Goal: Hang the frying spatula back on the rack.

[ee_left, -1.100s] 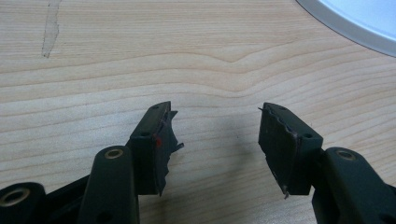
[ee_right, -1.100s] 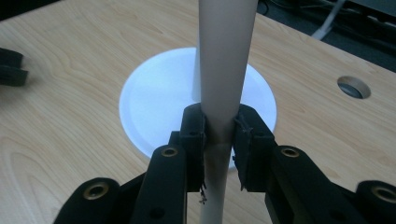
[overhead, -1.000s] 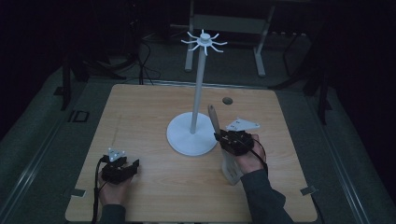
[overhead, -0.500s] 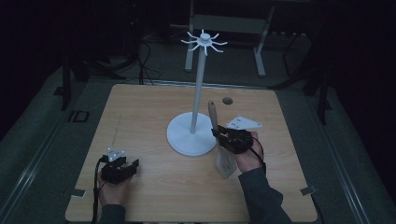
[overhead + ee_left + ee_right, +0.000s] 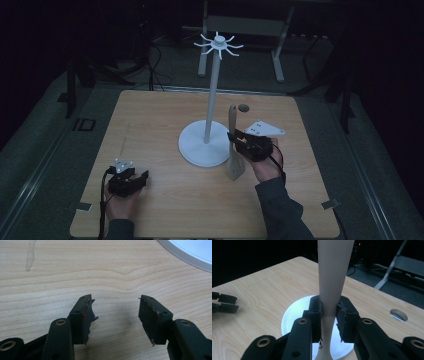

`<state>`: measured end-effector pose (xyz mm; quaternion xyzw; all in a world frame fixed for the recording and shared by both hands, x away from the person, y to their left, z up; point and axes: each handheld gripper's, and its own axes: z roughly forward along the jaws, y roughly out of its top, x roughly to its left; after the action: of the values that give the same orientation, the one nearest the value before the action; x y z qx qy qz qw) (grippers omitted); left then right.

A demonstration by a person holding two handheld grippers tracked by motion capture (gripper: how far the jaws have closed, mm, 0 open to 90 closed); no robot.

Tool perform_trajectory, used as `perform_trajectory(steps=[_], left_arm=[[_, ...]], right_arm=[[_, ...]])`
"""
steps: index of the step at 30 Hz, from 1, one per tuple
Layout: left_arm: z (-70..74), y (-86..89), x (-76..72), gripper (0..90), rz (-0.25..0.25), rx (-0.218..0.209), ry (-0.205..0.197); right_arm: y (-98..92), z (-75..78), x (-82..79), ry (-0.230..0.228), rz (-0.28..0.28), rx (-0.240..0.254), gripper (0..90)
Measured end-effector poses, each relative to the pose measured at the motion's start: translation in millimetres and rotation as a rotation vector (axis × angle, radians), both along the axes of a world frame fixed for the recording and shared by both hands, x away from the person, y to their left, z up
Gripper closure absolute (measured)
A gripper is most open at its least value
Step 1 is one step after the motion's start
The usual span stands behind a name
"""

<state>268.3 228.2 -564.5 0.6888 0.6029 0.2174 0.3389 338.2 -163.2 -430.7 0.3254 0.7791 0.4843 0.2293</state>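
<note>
Right gripper clamped on a beige wooden spatula, pads squeezing the narrow handle from both sides; same grip close up in the right gripper view, handle running straight up between the 2 black jaws. Spatula held upright, a bit tilted, just to the right of the white stand's round base; wide blade end down low by the base's right edge, whether touching the table hard to tell; narrow end up beside the stand's pole. Grey 3-cornered plate sitting on top of that gripper, on the side away from the stand.

Left gripper parked well off to the lower left of the stand base, down on the wood near the table's front edge; jaws apart, nothing between them, just bare wood grain in the left gripper view; curved rim of the base poking in at the top right there.

Spoked white hanger top up at the head of the pole; small round hole in the tabletop behind the stand, to its right.
</note>
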Motion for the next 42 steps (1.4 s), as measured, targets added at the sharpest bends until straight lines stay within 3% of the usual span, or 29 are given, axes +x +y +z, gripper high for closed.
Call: perform_trajectory(steps=[30, 42], left_arm=[[-0.6, -0.7, 0.3, 44.8, -0.003, 0.005, 0.003], [-0.5, -0.3, 0.3, 44.9, -0.001, 0.005, 0.003]], right_arm=[[0.3, 14.2, 3.5, -0.044, -0.012, 0.024, 74.9], [-2.7, 25.8, 7.5, -0.051, -0.020, 0.056, 74.9]])
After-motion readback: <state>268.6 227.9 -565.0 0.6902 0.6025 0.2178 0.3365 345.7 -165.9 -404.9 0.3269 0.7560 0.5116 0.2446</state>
